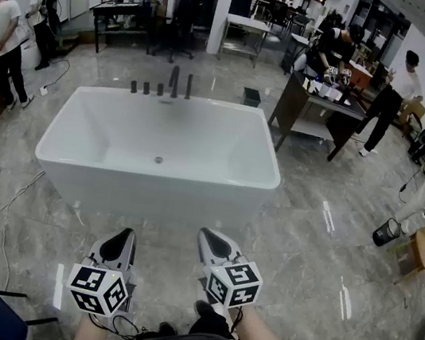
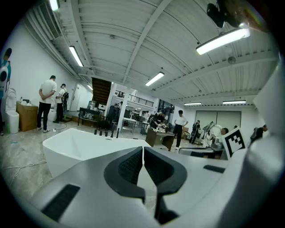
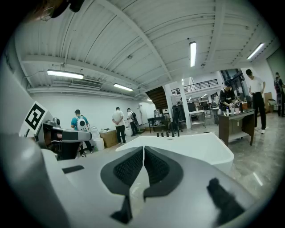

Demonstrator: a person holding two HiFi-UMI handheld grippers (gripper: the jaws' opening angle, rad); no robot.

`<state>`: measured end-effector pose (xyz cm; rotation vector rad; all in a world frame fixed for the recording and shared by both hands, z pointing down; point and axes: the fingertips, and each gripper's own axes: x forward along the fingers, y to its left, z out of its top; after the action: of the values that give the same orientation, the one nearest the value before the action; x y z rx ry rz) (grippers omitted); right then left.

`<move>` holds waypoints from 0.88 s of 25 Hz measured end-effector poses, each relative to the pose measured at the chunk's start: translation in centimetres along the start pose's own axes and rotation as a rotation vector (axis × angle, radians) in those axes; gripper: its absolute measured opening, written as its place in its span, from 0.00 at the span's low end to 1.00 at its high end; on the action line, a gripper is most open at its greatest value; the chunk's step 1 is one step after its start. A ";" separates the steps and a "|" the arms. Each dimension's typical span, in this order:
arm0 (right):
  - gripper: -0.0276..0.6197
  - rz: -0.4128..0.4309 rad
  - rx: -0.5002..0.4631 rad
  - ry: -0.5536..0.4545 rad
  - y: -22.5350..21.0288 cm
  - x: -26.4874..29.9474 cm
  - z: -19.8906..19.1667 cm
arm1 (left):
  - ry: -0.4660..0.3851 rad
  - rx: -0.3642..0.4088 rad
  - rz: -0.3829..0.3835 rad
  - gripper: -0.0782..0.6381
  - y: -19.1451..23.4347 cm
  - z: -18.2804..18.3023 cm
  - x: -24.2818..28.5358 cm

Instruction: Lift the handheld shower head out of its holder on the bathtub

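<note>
Fittings (image 1: 162,86), five dark ones, stand in a row on the far rim of the one tub (image 1: 157,165); the shower head is among them, too small to single out. Left gripper (image 1: 124,237) and right gripper (image 1: 212,241), two in all, hover off the near rim, jaws together on nothing

Bright, even light from ceiling tube lamps (image 2: 220,41), glare streaks on the polished floor (image 1: 326,217), strong fisheye bending, dark corners.
</note>
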<state>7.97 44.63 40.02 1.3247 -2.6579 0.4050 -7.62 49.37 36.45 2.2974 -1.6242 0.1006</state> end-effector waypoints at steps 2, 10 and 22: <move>0.09 0.006 -0.007 -0.002 0.1 0.1 -0.1 | -0.003 -0.002 -0.008 0.14 -0.4 -0.3 0.2; 0.09 0.002 -0.022 0.014 -0.4 0.1 -0.3 | -0.003 -0.011 -0.002 0.14 -0.1 -0.4 0.6; 0.09 -0.045 0.058 0.000 -1.6 0.1 -1.1 | 0.017 -0.048 -0.006 0.14 1.4 -1.7 0.2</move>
<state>9.14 43.97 41.38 1.3976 -2.6301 0.4791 -8.64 49.29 38.40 2.2596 -1.5936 0.0787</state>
